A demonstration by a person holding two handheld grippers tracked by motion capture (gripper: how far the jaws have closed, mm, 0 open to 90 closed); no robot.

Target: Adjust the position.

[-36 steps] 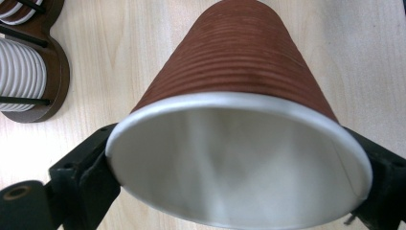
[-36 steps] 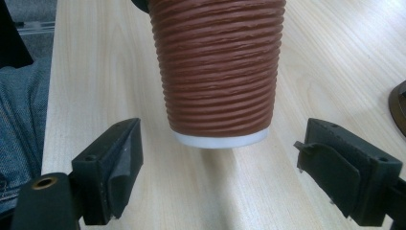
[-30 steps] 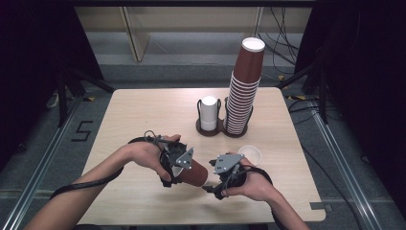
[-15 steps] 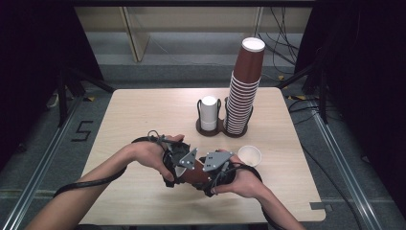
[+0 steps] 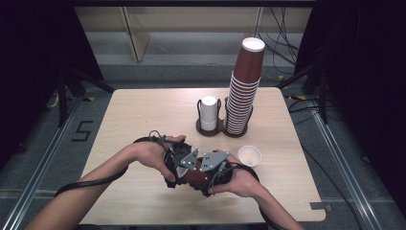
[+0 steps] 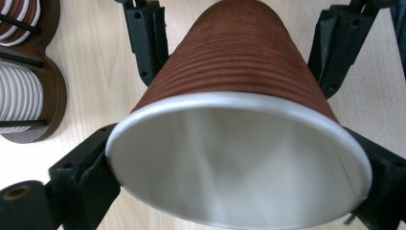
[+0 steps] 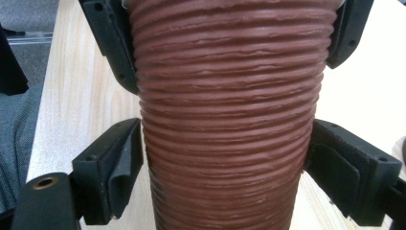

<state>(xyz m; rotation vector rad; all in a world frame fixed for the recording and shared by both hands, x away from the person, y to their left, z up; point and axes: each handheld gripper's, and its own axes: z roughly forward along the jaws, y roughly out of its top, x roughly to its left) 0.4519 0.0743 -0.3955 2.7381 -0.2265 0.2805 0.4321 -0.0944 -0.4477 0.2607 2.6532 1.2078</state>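
Observation:
A brown ribbed paper cup [image 5: 194,176] lies level above the table's front, held between both grippers. My left gripper [image 5: 183,165] is shut on the cup's rim end: in the left gripper view the white-lined mouth [image 6: 230,167] sits squeezed between its two jaws. My right gripper [image 5: 212,168] comes from the other side and is shut on the cup's ribbed wall [image 7: 230,143] near the base, both pads against it. Each gripper view also has the other gripper's jaws farther up the cup.
At the back of the wooden table [image 5: 143,110] a dark two-slot holder [image 5: 222,129] carries a short stack of white cups [image 5: 208,112] and a tall stack of brown cups [image 5: 244,91]. A loose white cup [image 5: 249,155] stands just right of my right hand.
My right hand has slid left, away from the loose white cup, up to the brown cup in the left gripper. The left hand has stayed put.

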